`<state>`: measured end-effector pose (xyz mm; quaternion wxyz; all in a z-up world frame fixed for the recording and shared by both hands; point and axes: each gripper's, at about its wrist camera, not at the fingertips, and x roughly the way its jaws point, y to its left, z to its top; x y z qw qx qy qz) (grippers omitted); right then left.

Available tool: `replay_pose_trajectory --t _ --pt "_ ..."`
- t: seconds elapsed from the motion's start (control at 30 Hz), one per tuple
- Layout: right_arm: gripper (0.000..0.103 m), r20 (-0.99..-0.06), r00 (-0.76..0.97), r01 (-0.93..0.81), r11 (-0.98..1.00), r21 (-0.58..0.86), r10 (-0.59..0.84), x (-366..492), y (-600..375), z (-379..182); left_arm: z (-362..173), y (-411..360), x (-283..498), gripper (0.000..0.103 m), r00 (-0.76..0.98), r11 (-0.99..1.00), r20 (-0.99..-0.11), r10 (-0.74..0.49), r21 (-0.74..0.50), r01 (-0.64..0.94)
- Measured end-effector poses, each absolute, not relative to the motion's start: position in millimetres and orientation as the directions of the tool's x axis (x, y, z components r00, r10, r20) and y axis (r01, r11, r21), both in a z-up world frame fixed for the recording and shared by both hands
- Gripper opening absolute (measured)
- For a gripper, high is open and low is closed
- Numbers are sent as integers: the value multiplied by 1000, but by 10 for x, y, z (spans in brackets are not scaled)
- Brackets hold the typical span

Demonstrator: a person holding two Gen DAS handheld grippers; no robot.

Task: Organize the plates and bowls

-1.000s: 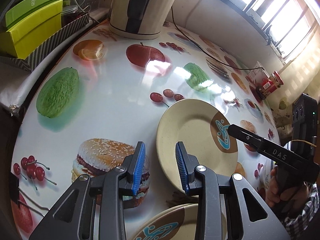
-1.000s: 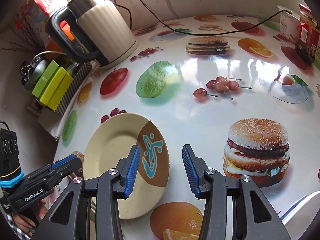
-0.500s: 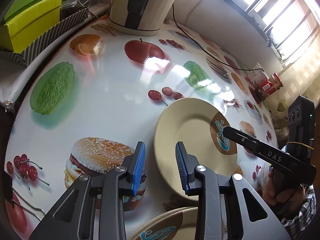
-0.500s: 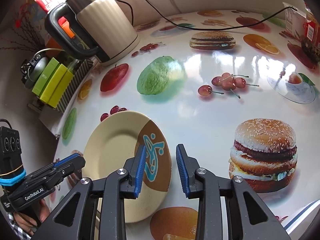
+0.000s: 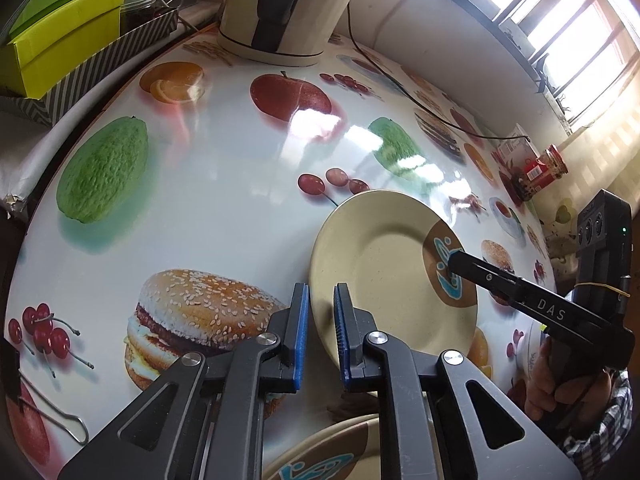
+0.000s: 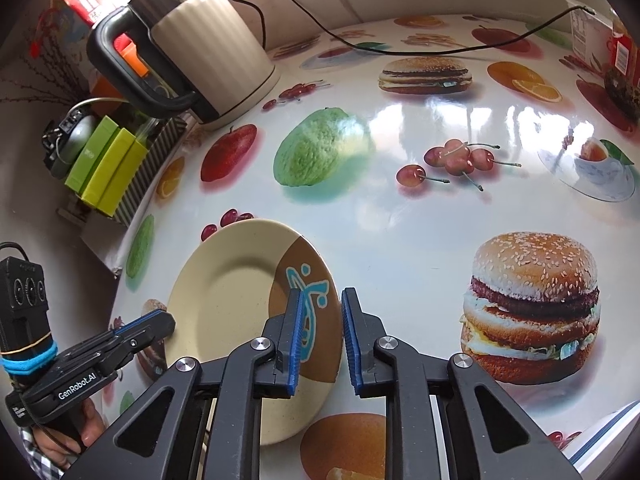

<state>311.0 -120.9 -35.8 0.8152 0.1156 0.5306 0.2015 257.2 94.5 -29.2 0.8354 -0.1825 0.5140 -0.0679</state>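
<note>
Here we hold the cream plate point(image 5: 380, 264) from both sides. Our left gripper point(image 5: 320, 332) has just been closing, and the plate's near-left rim now sits between its blue fingers point(image 5: 301, 328), which pinch it. Our right gripper point(image 6: 320, 340) has also just been closing; the rim with the brown patch and blue motif runs between its fingers point(image 6: 295, 340), which stand narrowly apart, and we cannot tell for certain that both pads press on it, though the left pad lies right against the patch. In the left wrist view the right gripper's dark tip reaches onto that patch from the side opposite our left fingers.

The plate appears tilted, its far edge toward the printed cherries on the glossy surface point(image 5: 208, 208). Below our left fingers, at the frame's lower edge, a second plate point(image 5: 320, 460) with the same blue motif peeks out. Well beyond both pairs of fingers stands a cream kettle point(image 6: 200, 60) with a black handle, its cord point(image 6: 360, 46) trailing across the surface. Left of it sit green boxes point(image 6: 106, 164) in a striped tray. Far off to the right of our left fingers stands a red jar point(image 5: 548, 166).
</note>
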Motion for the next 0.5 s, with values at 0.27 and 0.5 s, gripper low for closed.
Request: replay_pose_trajectory --t 0.27,0.5 --pt "18 -818 355 -204 891 405 453 3110 -1213 -357 -294 952 2577 10 466 922 -833 -298 -378 -87" --pt "18 -814 360 -201 890 409 455 3106 -1216 -353 -289 967 2584 10 471 918 -831 -296 -383 -99"
